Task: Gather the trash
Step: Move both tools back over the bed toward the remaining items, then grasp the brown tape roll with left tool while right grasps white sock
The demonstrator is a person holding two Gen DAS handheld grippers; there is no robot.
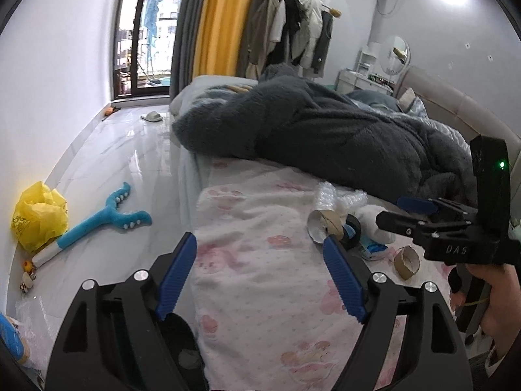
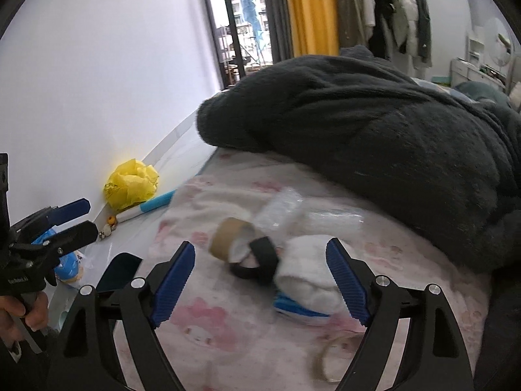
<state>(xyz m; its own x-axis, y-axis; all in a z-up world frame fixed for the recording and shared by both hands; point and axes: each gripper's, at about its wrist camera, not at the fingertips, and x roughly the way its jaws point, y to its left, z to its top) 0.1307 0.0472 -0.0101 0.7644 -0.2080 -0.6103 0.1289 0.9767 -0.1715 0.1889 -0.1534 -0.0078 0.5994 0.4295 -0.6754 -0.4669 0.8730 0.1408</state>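
A small heap of trash lies on the pink-patterned bed sheet (image 2: pixel 228 319): a brown cardboard roll (image 2: pixel 224 238), a black tape roll (image 2: pixel 260 257), a white fluffy wad (image 2: pixel 306 267), a blue packet (image 2: pixel 299 309), bubble wrap (image 2: pixel 283 208) and a flat cardboard ring (image 2: pixel 329 355). My right gripper (image 2: pixel 260 244) hangs open just before the heap, its pads pressing on nothing. My left gripper (image 1: pixel 260 241) stands open over bare sheet, left of the cardboard roll (image 1: pixel 325 224) and the ring (image 1: pixel 407 260). A yellow plastic bag (image 1: pixel 39 215) sits on the floor by the wall.
A dark fleece blanket (image 1: pixel 325 130) is piled on the bed right behind the heap. On the glossy floor left of the bed lie a blue plush toy (image 1: pixel 107 215), a slipper (image 1: pixel 151 116) and small toys by the wall. Clothes hang on a rack at the back.
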